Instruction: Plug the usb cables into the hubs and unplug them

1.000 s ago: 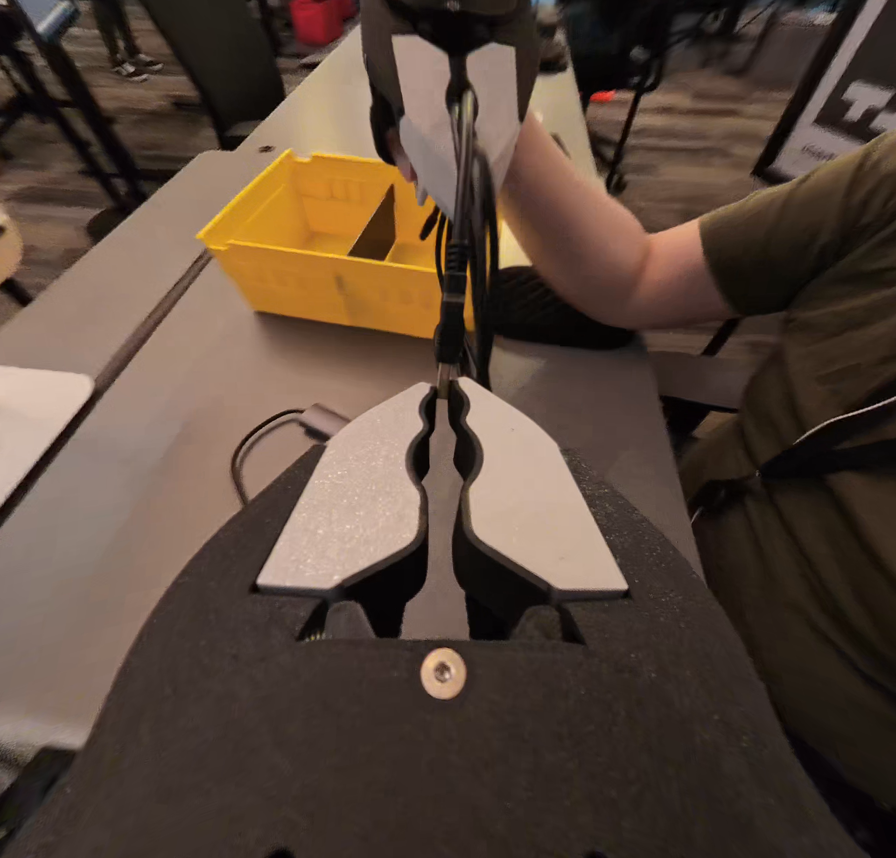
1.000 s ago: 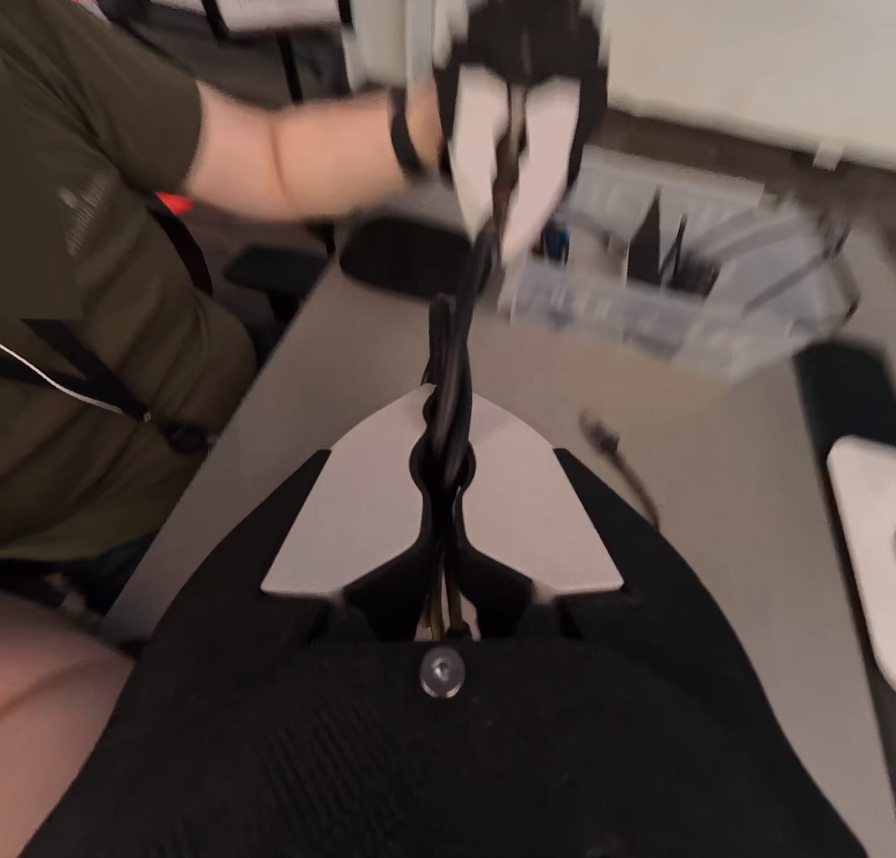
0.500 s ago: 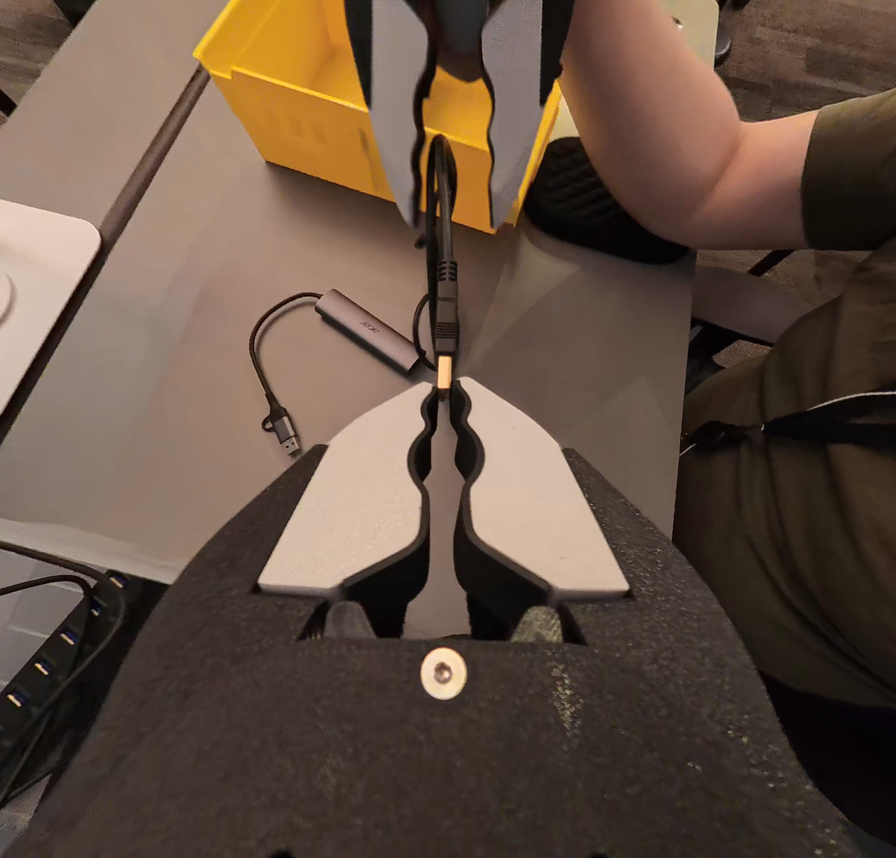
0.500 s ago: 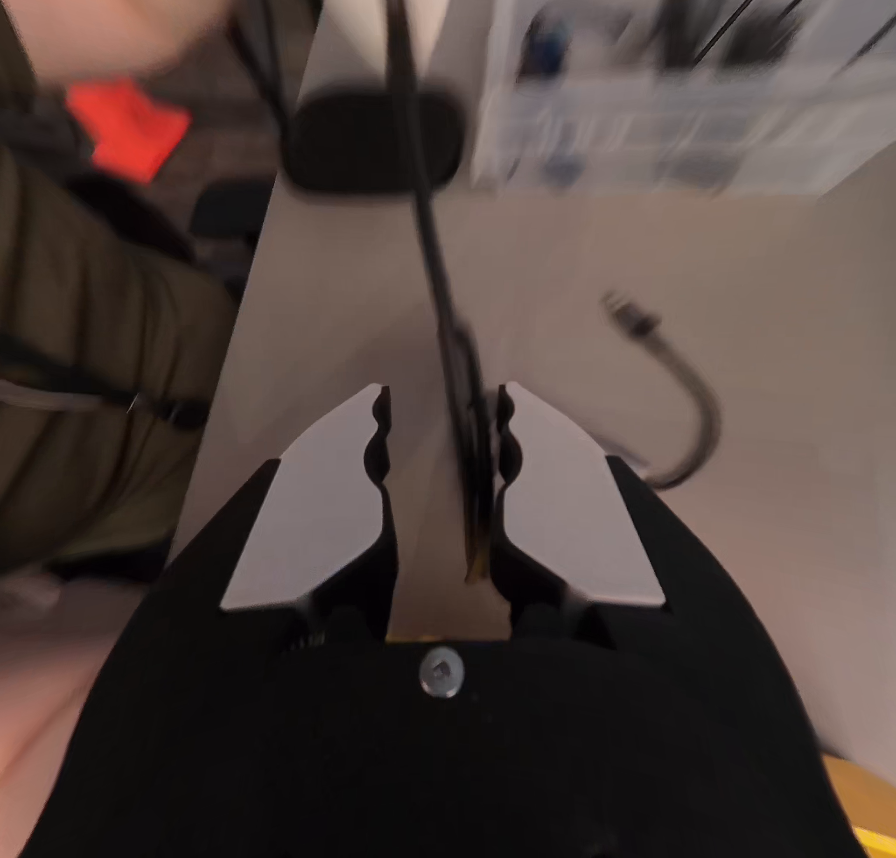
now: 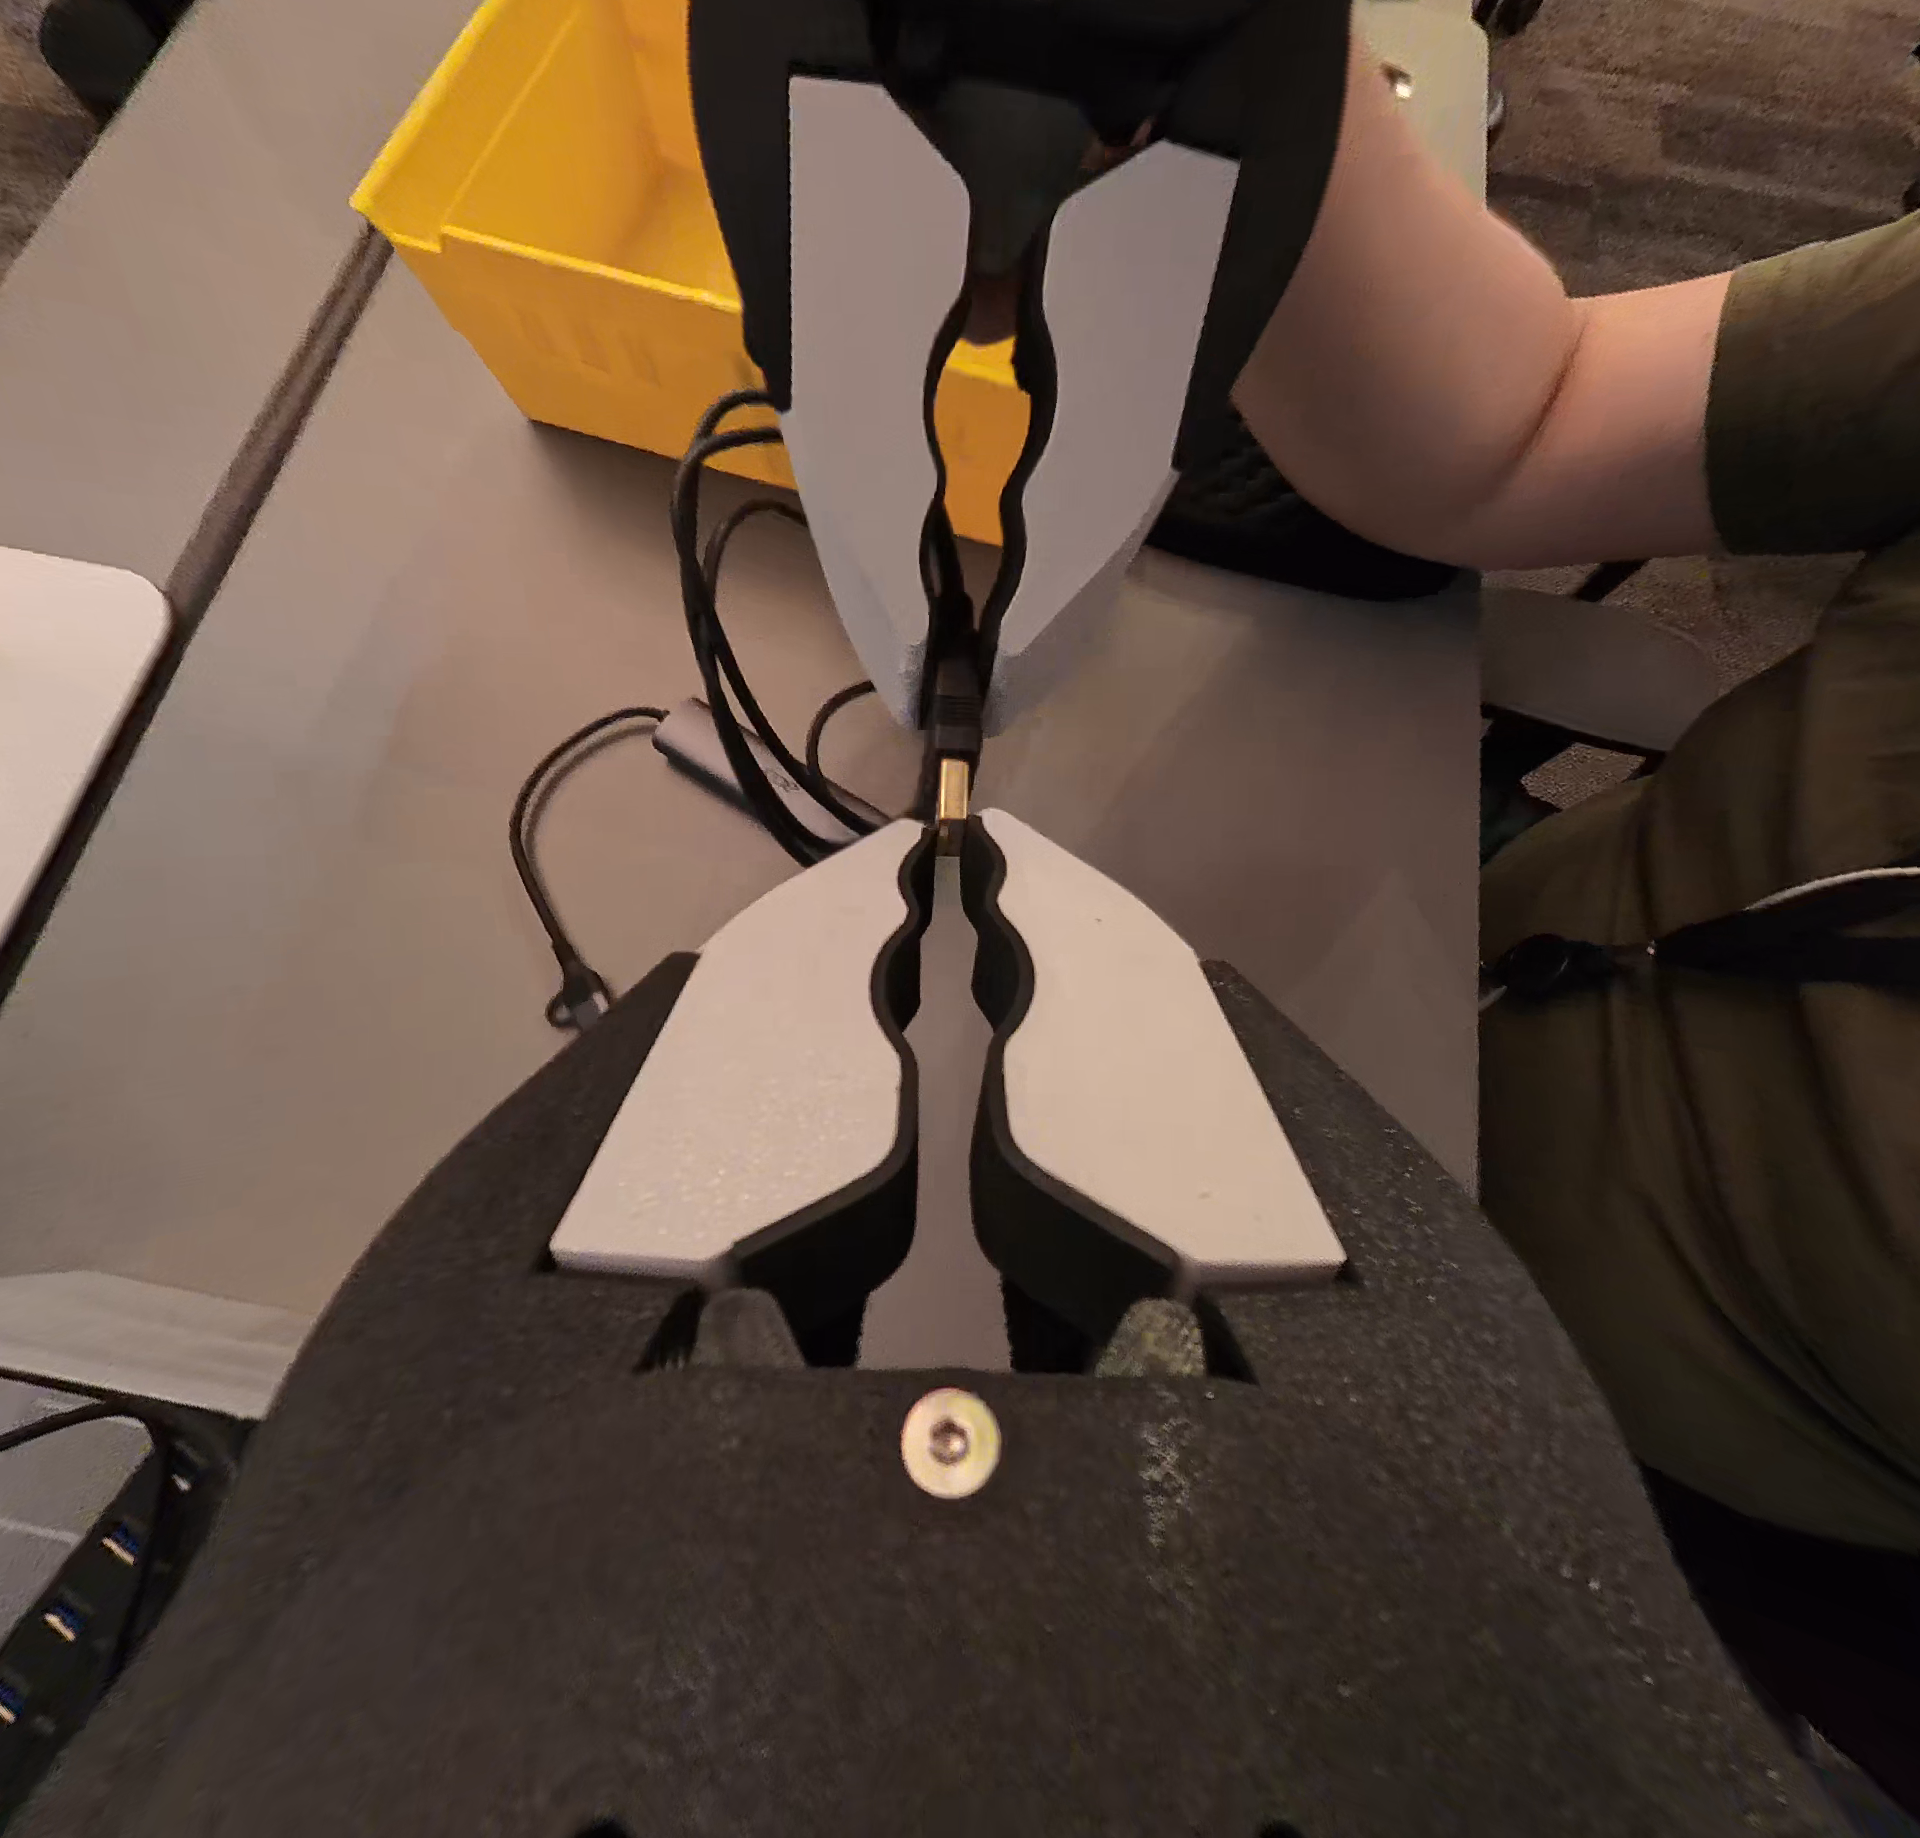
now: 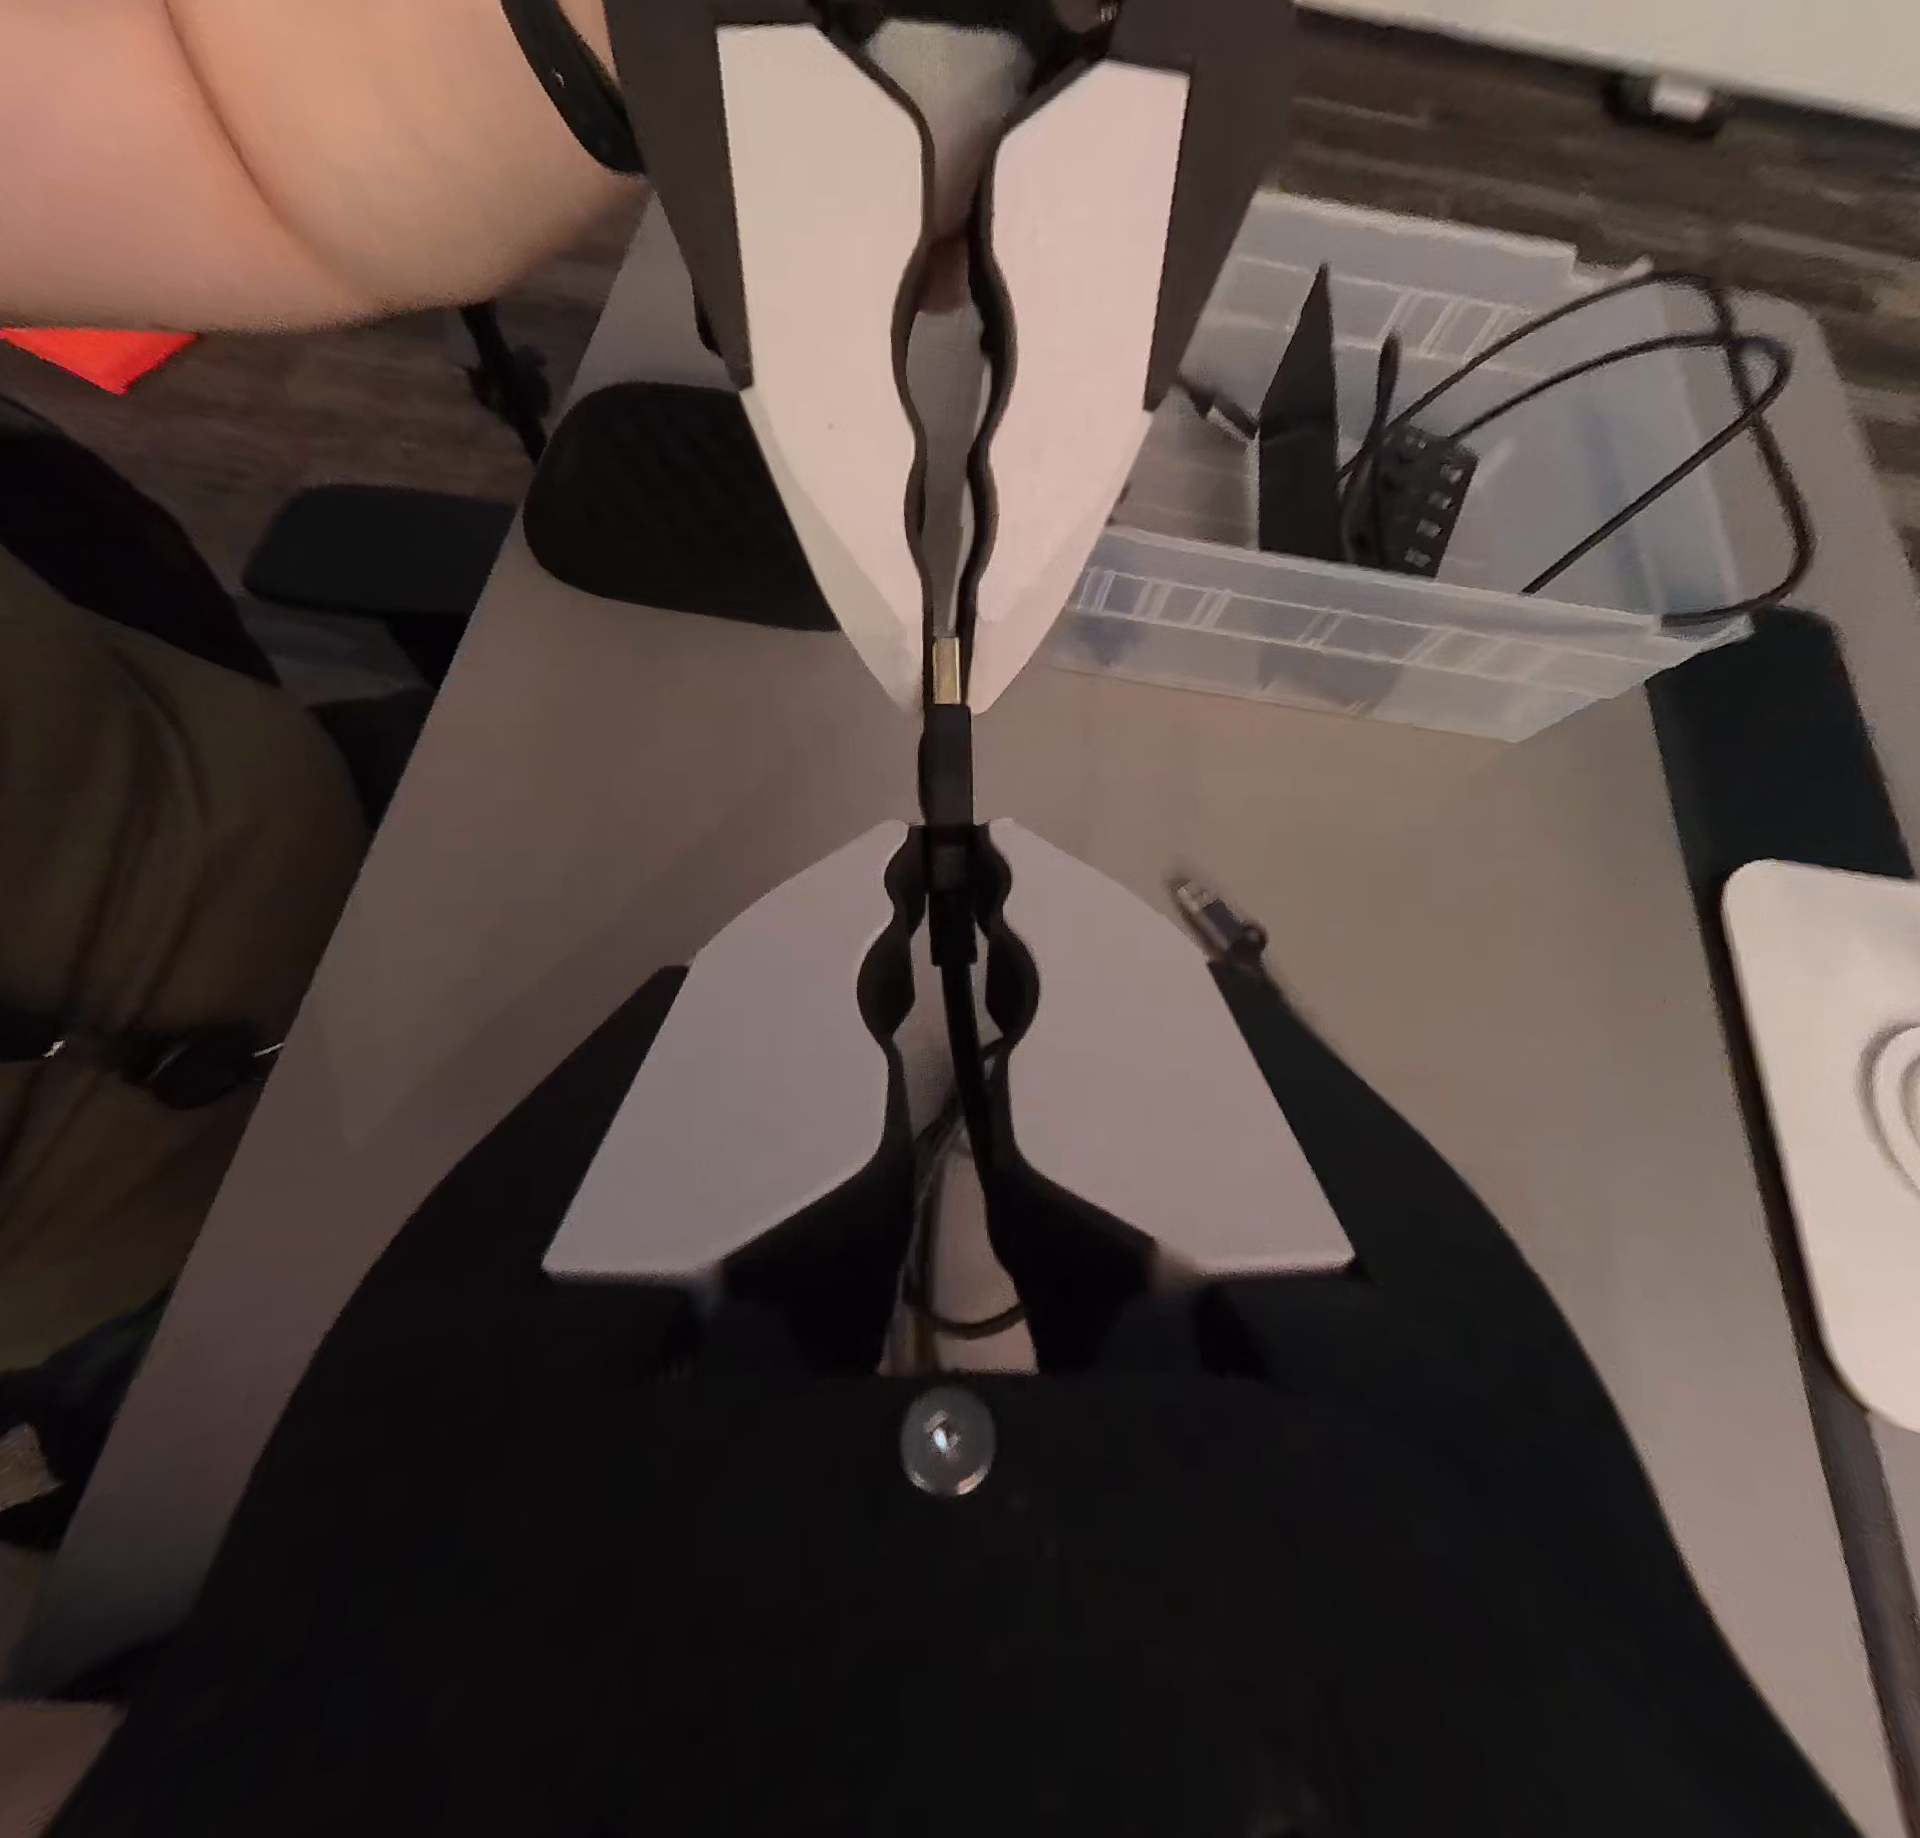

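A black USB cable's plug is held in the air between both grippers, above the grey table. My left gripper is shut on the plug's gold metal tip. My right gripper faces it, shut on the plug's black housing, and the cable runs back between its fingers. The right gripper also shows in the left wrist view, and the left gripper in the right wrist view. A slim grey hub with a short lead lies on the table below, with the cable looped over it.
A yellow bin stands behind the hub. A clear bin holds a black hub and cables. A white pad lies at the table's side. A black multi-port hub sits low beside the table. The person's arms and torso are close by. The grippers are tip to tip, or close to it.
The right gripper, shut on the cable a second ago and open half a second ago, has moved in towards the left gripper and closed on the plug housing. The left gripper keeps the tip.
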Demonstrator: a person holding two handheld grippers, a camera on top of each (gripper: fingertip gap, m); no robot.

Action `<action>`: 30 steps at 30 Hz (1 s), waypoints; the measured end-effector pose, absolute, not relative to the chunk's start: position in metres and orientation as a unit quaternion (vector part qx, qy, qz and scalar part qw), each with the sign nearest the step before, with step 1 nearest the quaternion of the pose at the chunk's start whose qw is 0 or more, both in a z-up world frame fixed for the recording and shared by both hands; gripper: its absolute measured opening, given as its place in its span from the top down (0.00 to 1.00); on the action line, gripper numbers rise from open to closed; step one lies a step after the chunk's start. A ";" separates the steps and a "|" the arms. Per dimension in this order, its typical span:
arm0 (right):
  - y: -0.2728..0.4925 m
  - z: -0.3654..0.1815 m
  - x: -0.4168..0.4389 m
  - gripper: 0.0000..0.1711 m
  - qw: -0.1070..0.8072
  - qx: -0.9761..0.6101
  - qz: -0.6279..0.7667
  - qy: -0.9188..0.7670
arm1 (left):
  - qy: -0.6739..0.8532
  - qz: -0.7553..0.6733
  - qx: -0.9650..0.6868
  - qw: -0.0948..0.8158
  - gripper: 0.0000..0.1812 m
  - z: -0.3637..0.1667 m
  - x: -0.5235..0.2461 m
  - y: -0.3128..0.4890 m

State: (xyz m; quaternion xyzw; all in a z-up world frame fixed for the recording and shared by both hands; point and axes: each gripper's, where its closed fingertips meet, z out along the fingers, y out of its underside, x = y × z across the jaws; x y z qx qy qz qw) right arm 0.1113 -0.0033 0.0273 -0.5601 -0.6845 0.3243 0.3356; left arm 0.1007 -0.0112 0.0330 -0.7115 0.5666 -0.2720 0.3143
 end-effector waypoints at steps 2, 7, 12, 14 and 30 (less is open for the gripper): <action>-0.002 0.038 0.113 0.95 0.372 -0.521 0.346 -0.686 | 0.561 -0.273 -0.696 0.357 0.96 0.042 0.102 -0.007; -0.013 0.067 0.129 0.95 0.427 -0.419 0.420 -0.682 | 0.549 -0.312 -0.656 0.413 0.81 0.048 0.110 -0.015; -0.007 0.081 0.134 0.94 0.518 -0.375 0.348 -0.685 | 0.522 -0.325 -0.626 0.480 0.82 0.062 0.128 -0.019; -0.015 0.090 0.133 0.94 0.548 -0.340 0.333 -0.688 | 0.505 -0.303 -0.626 0.511 0.84 0.072 0.128 -0.017; -0.021 0.103 0.109 0.94 0.677 -0.222 0.116 -0.692 | 0.336 -0.370 -0.679 0.539 0.82 0.094 0.132 -0.026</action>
